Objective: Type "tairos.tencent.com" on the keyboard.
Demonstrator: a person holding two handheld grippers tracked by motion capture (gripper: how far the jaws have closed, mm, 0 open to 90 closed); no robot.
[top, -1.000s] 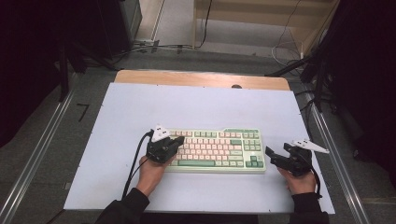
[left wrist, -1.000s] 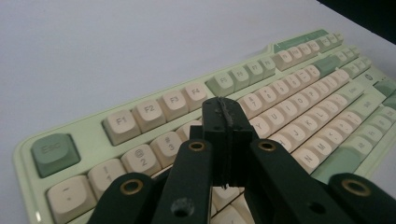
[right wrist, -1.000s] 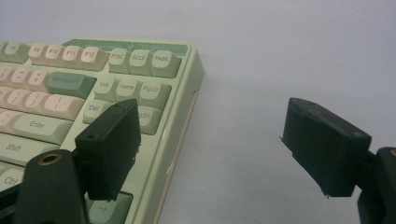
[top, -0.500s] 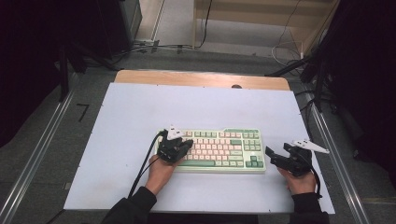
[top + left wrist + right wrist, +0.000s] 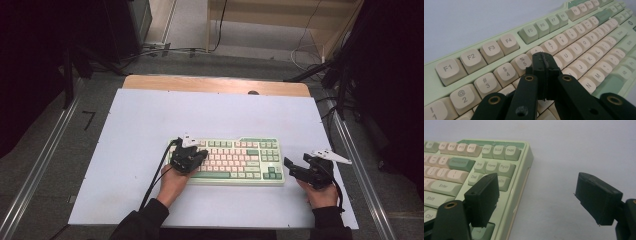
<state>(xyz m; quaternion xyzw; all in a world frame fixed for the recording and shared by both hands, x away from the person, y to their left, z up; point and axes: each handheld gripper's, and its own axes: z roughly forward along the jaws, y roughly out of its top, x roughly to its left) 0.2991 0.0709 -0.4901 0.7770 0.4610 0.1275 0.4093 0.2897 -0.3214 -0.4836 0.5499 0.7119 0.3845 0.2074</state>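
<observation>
left gripper: jaws together, tip over keyboard number row | right gripper: jaws apart, empty, beside keyboard edge | one key to be pressed squarely, neighbours avoided

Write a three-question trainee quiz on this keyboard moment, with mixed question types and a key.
1. True or false: the left gripper has its jaws shut together over the keyboard.
2. Multiple choice: where is the right gripper? A) above the function keys; B) off the keyboard's right end, jaws apart; C) at the table's far edge.
3. Fill in: in the left gripper view, the closed tips hang over the row of ____ keys.

Key:
1. True: the two pads meet with nothing between them.
2. B: it sits above the white table, beside the navigation keys.
3. Number: the tips lie between the 5 and 7 keys.
</observation>
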